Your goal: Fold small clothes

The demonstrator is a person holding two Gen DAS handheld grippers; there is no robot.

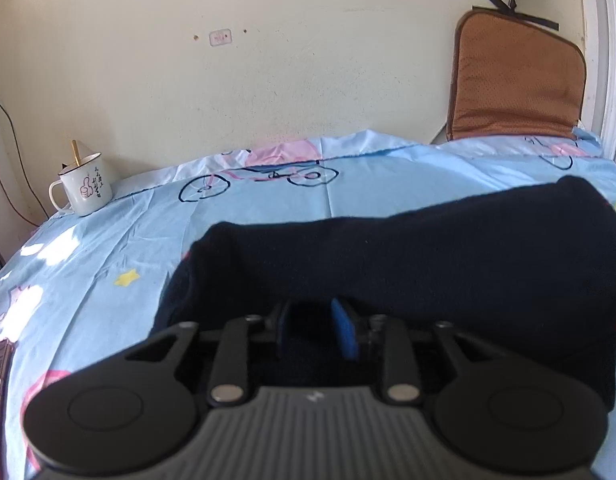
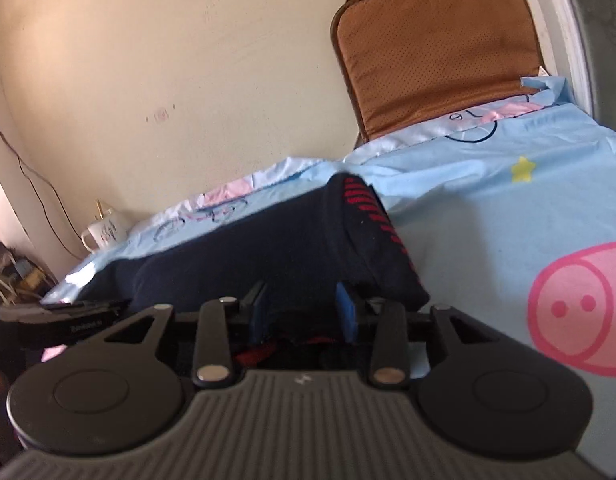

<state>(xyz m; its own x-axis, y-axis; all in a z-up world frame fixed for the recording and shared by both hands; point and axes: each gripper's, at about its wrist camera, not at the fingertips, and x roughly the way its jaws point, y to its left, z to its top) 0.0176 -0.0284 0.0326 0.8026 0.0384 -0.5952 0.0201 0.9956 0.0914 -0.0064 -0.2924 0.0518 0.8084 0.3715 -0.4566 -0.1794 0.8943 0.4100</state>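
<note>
- The dark cloth (image 1: 407, 248) lies on the blue sheet (image 1: 108, 248), well to the right of the mug (image 1: 84, 188).
- Our left claw (image 1: 315, 332) has its blue pads (image 1: 343, 334) a little apart with cloth between them. It looks like a hold, but we cannot tell for sure.
- Our right claw (image 2: 302, 310) has cloth bunched between its pads at the end with red stripes (image 2: 371, 212).
- We think we should lift both ends together, keep them level, and fold away from the mug side slowly.
</note>
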